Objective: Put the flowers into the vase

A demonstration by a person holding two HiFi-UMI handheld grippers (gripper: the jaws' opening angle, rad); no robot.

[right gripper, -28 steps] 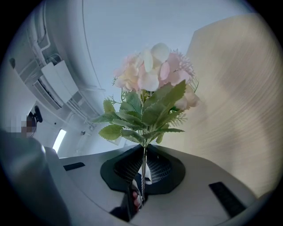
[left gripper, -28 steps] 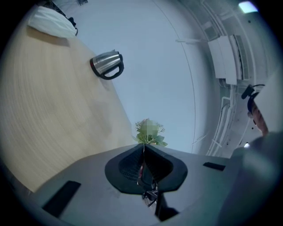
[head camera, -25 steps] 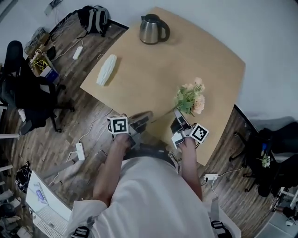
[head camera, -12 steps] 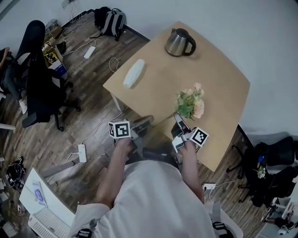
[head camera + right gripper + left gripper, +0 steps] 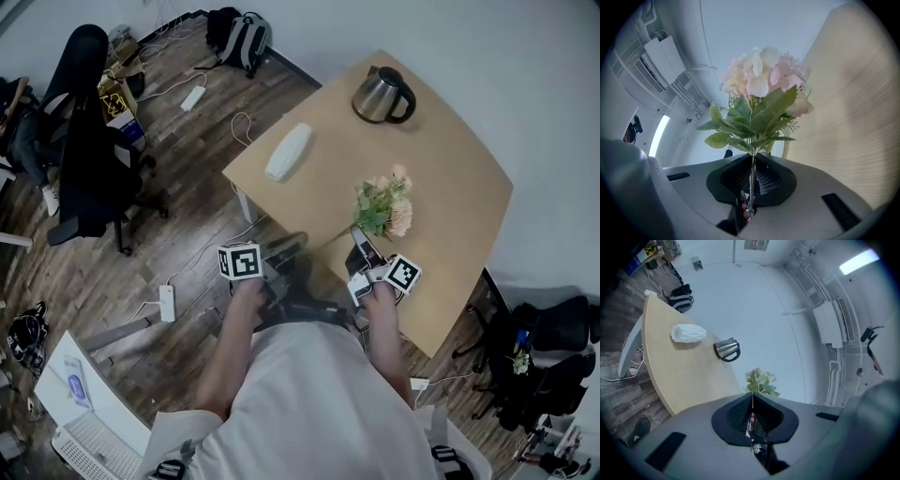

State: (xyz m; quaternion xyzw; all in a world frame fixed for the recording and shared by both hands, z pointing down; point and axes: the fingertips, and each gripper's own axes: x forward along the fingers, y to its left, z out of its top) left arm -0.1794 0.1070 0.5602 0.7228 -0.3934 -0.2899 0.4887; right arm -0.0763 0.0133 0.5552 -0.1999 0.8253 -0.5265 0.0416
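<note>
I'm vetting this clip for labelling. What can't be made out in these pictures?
- No vase shows in any view, so its place is unknown.
- The white object on the table: too small in the head view and left gripper view to identify.
- Stem end of the flowers: right gripper view, hidden inside the right gripper.

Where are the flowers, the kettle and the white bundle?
flowers (image 5: 384, 202), head view, middle of the bunch.
kettle (image 5: 379, 97), head view, its steel body.
white bundle (image 5: 289, 152), head view, its middle.
</note>
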